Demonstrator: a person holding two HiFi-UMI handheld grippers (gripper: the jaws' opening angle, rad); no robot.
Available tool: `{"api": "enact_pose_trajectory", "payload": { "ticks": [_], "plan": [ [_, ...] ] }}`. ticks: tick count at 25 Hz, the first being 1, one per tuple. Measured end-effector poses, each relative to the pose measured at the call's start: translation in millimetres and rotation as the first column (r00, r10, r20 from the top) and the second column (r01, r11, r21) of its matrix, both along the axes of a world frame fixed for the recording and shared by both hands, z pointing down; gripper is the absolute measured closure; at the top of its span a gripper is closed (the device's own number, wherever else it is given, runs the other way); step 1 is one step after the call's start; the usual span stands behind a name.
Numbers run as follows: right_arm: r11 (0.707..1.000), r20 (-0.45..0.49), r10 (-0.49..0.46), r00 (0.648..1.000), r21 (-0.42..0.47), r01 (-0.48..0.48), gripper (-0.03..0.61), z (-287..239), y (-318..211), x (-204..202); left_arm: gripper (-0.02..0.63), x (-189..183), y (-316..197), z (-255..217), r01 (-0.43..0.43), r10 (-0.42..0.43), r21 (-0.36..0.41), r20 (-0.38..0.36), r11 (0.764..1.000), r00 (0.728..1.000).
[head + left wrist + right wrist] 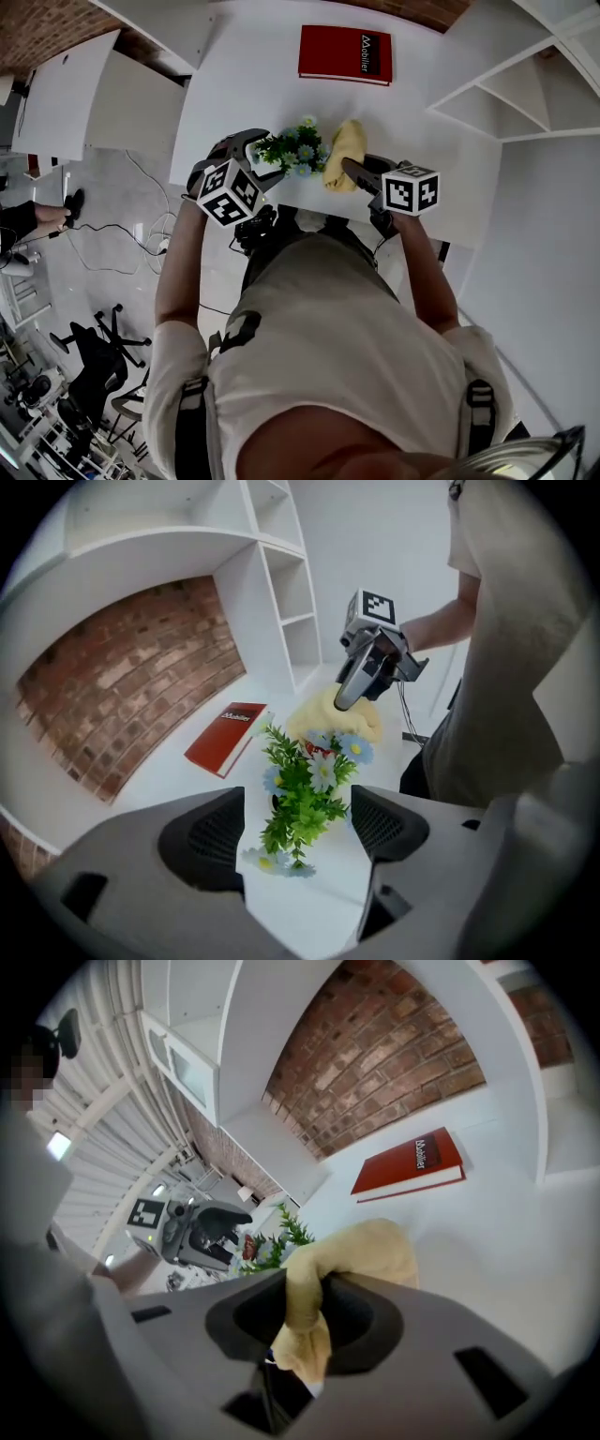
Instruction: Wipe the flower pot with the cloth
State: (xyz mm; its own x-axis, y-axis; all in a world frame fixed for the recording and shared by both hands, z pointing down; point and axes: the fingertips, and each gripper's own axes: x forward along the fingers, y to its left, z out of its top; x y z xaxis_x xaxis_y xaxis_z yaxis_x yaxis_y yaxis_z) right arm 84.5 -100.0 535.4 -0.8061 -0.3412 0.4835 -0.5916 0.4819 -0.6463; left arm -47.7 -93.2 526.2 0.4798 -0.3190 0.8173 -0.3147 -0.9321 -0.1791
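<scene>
The flower pot holds a green plant with blue and white daisies (298,150) and stands near the white table's front edge. Leaves cover the pot except for a red speck (317,749). My left gripper (265,159) is open at the plant's left. In the left gripper view its jaws stand wide apart with the plant (305,794) in the gap between them, untouched. My right gripper (349,169) is shut on the yellow cloth (345,145), just right of the plant. The cloth (314,1307) bunches between its jaws and drapes forward.
A red book (345,53) lies flat at the back of the white table (244,75). White shelves (506,103) stand to the right, with a brick wall (122,696) behind. Left of the table, cables (122,234) run over the floor.
</scene>
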Motion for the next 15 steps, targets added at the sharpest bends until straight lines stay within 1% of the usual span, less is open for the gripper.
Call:
{"api": "enact_pose_trajectory", "payload": {
  "ticks": [3, 6, 8, 12, 15],
  "plan": [
    [0.998, -0.142, -0.034, 0.989, 0.047, 0.041, 0.478, 8.3, 7.6, -10.3, 0.261, 0.5, -1.9, 22.5, -0.131, 0.133, -0.050, 0.039, 0.990, 0.990],
    [0.997, -0.240, -0.022, 0.970, 0.060, 0.038, 0.477, 15.7, 11.4, -18.7, 0.259, -1.0, -4.2, 45.3, -0.211, 0.215, -0.078, 0.054, 0.974, 0.975],
    [0.998, -0.280, 0.004, 0.960, 0.061, 0.014, 0.477, 19.4, 8.3, -23.9, 0.259, -2.0, -7.4, 55.8, -0.240, 0.244, -0.085, 0.046, 0.967, 0.969],
    [0.997, -0.356, 0.038, 0.934, 0.070, -0.014, 0.476, 34.6, 5.0, -27.5, 0.261, 3.5, -1.2, 77.3, -0.268, 0.270, -0.124, -0.004, 0.955, 0.963],
    [0.997, -0.385, 0.057, 0.921, 0.064, -0.035, 0.476, 51.9, 3.6, -28.4, 0.261, 10.1, -2.3, 88.6, -0.261, 0.260, -0.104, -0.019, 0.960, 0.965]
  ]
}}
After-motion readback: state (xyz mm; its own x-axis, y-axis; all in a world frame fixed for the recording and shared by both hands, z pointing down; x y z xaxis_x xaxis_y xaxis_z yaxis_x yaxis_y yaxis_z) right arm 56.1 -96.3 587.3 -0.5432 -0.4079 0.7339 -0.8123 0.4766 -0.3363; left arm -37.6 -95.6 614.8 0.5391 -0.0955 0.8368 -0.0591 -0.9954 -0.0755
